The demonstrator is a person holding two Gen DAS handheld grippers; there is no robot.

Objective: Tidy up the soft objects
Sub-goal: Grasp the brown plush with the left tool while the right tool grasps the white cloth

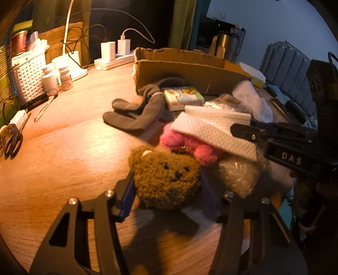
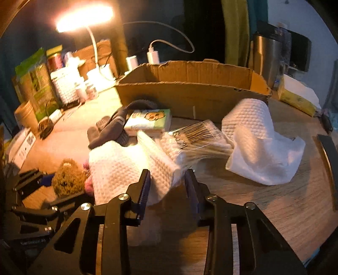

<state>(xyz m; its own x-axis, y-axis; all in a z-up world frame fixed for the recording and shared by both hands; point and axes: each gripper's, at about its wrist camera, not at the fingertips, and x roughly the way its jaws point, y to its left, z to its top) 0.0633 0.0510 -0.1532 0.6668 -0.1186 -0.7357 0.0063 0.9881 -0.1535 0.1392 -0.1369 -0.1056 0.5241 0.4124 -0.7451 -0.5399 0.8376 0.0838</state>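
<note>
A brown plush bear [image 1: 166, 179] lies on the wooden table, and my left gripper [image 1: 169, 196] is shut on it, one blue pad against each side. Behind it a pink plush [image 1: 181, 141] sits half under a folded white cloth [image 2: 118, 169]. My right gripper [image 2: 168, 184] is shut on that cloth's near corner. Further back lie grey socks [image 1: 137, 112], a tissue pack [image 1: 183, 97], a pack of cotton swabs [image 2: 196, 137] and a second white cloth [image 2: 253, 139]. An open cardboard box [image 2: 190, 93] stands behind them.
A crinkled plastic bag [image 1: 238, 175] lies right of the bear. At the far left stand a white basket [image 1: 27, 78], pill bottles [image 1: 50, 78], a power strip [image 1: 112, 61] and scissors [image 1: 12, 141]. A lit lamp [image 2: 84, 18] and a steel tumbler [image 2: 266, 61] stand behind.
</note>
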